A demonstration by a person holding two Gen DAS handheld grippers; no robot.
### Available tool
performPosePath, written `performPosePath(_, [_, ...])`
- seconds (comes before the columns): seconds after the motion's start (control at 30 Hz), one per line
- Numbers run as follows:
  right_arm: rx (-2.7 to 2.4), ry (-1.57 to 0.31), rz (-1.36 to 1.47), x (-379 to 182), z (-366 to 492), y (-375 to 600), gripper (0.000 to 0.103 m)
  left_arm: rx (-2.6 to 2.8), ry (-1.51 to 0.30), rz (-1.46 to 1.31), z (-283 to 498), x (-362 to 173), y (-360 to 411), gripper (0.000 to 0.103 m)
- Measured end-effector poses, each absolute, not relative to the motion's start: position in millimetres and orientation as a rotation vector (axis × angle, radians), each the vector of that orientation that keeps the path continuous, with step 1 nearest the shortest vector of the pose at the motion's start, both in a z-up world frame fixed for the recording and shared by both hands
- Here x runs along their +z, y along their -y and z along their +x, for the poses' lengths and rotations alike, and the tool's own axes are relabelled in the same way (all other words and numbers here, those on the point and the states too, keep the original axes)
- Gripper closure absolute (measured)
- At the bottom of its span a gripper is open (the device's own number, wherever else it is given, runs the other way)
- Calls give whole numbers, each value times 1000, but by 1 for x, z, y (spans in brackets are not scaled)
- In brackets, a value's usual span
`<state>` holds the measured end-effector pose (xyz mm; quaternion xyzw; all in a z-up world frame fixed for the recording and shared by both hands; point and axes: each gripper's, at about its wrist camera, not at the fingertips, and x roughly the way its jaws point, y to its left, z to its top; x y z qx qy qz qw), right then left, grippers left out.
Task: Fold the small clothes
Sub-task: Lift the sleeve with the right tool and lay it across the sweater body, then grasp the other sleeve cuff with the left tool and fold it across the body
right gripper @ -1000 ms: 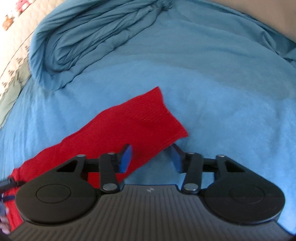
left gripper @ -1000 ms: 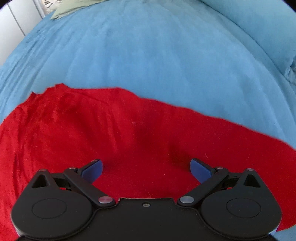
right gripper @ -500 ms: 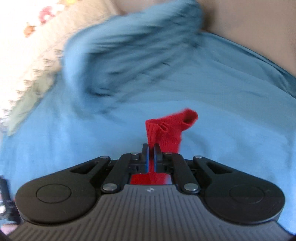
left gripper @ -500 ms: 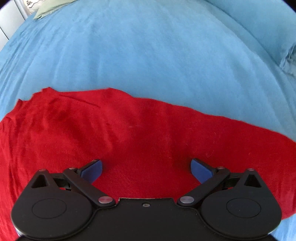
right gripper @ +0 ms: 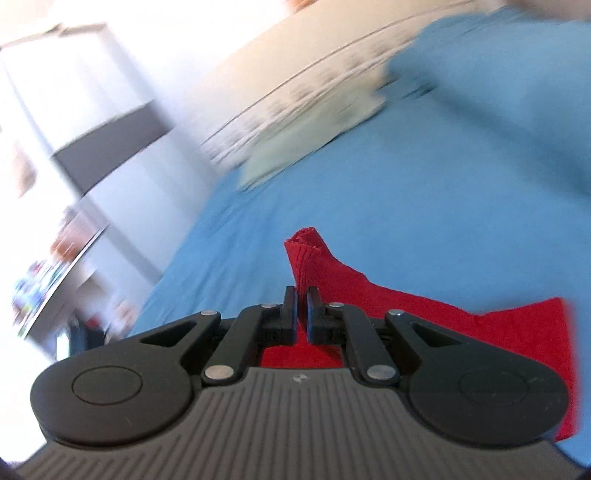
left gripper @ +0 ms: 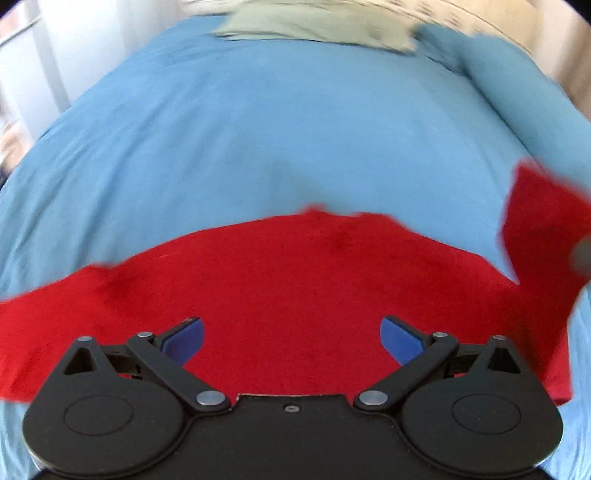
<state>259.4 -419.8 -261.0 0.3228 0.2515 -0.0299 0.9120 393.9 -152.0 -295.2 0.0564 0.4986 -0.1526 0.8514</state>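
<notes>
Red garment (left gripper: 295,280) lies spread across the lower half of the left wrist view, flat on the blue bed sheet (left gripper: 277,140). 1 end of it stands lifted at the right edge of that frame, blurred.

Right tongs (right gripper: 302,308): pressed together, pinching a ribbed end of the red garment, which I read as a sleeve cuff. The cuff pokes up just past the fingertips at frame centre; the rest of the cloth trails down to the lower right. I judge the pinch sits close to the cuff so the sleeve can be carried over the body of the garment in 1 sweep without the end flopping.

Left tongs (left gripper: 291,336): spread wide, nothing between the blue pads (left gripper: 184,338). They hang over the garment's middle, and I cannot tell whether they touch the cloth. Likely placed there to pin or steady the body while the sleeve travels, or ready to take a second hold.

Background: pale green cloth (left gripper: 314,29) at the top of the left wrist view, a bunched blue blanket (left gripper: 517,85) at upper right. Right wrist view is heavily smeared; furniture at the left is not readable.

Step in hand, as I judge it: first fold, sleeve inward. Risk: body dragging along with the sleeve.
</notes>
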Motion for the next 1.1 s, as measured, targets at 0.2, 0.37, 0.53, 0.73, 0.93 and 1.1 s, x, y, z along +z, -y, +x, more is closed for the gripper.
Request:
performPosePath(0.2, [79, -734, 529, -335, 316, 299, 83, -239, -1060, 30, 408, -318, 61, 2])
performPosePath(0.37, [84, -844, 311, -375, 319, 234, 83, -248, -1092, -54, 400, -330, 39, 2])
performPosePath(0.53, [87, -867, 253, -399, 311, 233, 82, -257, -1106, -52, 402, -335, 44, 2])
performPosePath(0.73, [154, -855, 206, -395, 310, 227, 33, -339, -1102, 1, 407, -330, 72, 1])
performPosePath(0.93, [52, -825, 210, -361, 274, 253, 6, -510, -1131, 126, 400, -332, 123, 2])
performPosePath(1.1, [5, -864, 243, -353, 251, 278, 6, -592, -1167, 233, 389, -361, 154, 16])
